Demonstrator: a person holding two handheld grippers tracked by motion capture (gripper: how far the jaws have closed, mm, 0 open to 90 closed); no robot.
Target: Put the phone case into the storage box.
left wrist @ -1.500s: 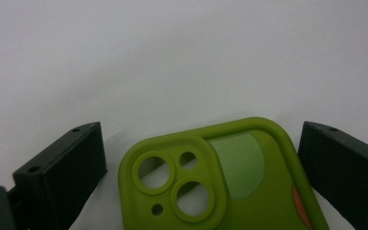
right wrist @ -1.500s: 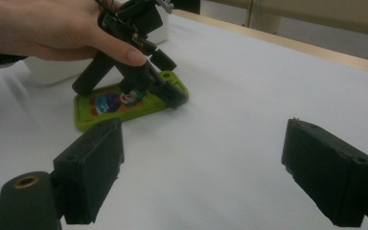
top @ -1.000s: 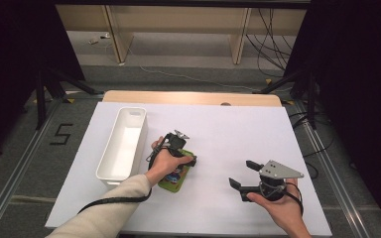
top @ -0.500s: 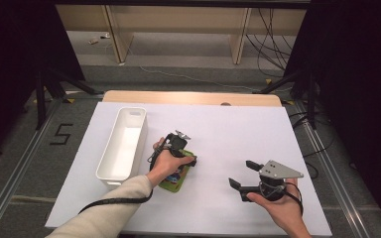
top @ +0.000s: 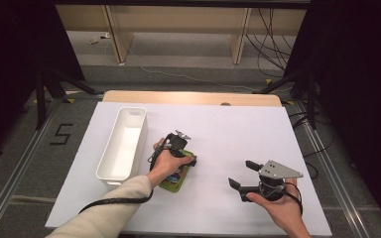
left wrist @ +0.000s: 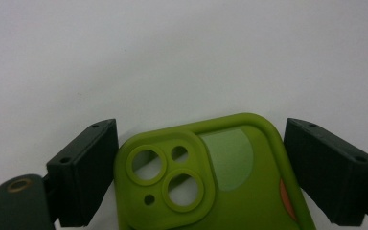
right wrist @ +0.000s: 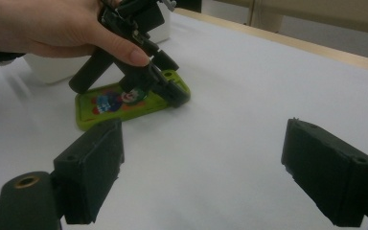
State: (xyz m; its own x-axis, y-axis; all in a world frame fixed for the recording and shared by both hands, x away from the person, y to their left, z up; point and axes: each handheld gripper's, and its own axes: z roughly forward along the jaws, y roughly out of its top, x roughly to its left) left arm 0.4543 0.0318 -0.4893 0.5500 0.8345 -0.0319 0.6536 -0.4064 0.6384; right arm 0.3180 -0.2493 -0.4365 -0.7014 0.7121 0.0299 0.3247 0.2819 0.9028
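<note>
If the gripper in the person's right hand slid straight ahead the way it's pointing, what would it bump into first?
Probably the green phone case lying on the white table, with the left gripper closed on its end. The right gripper points leftward, roughly at them; depth is hard to judge.

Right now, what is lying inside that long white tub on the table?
The white tub looks bare inside: only its white floor and walls show from the high view. Its near end is partly covered by the person's left hand, so that corner stays unseen.
</note>
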